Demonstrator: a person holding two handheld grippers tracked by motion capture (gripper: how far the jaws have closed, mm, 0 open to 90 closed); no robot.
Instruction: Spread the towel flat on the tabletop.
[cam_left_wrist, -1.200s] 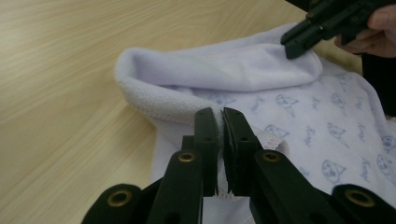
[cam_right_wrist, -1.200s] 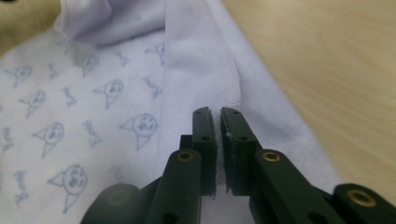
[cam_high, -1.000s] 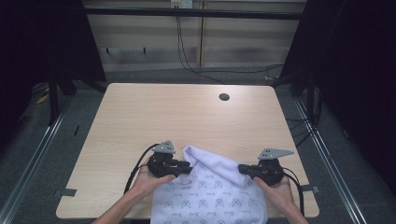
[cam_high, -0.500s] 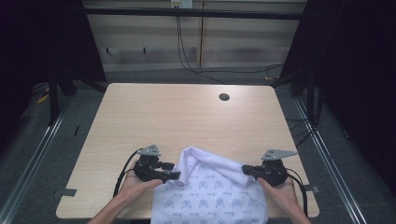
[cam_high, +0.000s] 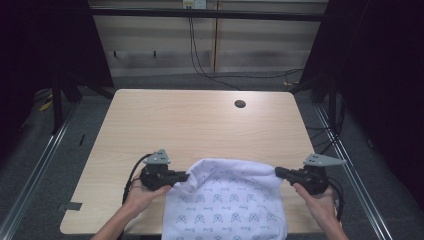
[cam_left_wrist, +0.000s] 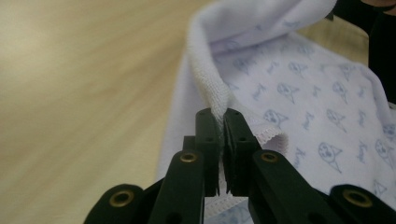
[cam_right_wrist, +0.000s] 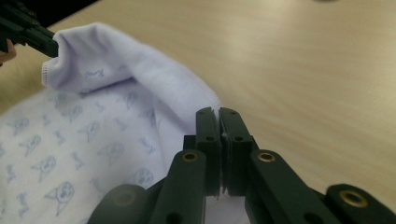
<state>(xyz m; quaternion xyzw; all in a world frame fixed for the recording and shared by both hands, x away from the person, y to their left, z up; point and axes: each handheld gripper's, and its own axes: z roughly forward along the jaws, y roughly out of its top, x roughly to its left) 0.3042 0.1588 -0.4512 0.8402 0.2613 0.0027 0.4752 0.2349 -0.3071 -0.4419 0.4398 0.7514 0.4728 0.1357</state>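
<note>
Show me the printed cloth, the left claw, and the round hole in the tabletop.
printed cloth (cam_high: 227, 205), high view, middle of the patterned face.
left claw (cam_left_wrist: 223, 122), left gripper view, between its fingertips, pinching the cloth's hem.
round hole (cam_high: 240, 104), high view, its dark centre.

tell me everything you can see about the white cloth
The white cloth looks like soft terry, printed with small blue-grey figures, with a stitched hem. It lies at the table's near edge, its lower part hanging off toward the person. Its far edge is lifted into a curved fold, stretched between two corners: the left tongs have just closed on one, and the right tongs pinch the other.
</note>
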